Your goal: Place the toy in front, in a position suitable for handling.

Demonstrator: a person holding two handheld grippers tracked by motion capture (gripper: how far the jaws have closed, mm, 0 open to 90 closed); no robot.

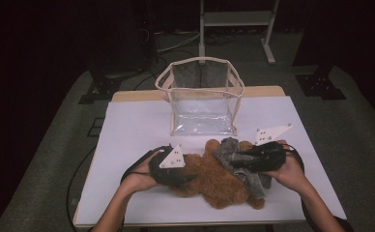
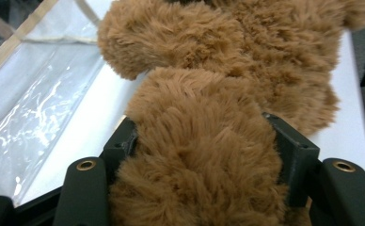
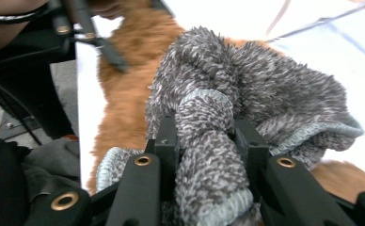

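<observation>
We have the left gripper (image 1: 188,178) clamped on a limb of the brown teddy bear (image 1: 214,181) lying left-to-right along the desk's (image 1: 137,130) near edge, and the right gripper (image 1: 236,158) clamped on the grey sweater (image 1: 243,166) bunched at its right end.

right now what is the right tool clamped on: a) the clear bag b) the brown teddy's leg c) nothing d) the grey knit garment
d: in the right gripper view the right tool has both jaws pressed against a bunched fold of the grey knit garment, which lies over the teddy; the clear bag stands apart farther back on the table.
</observation>
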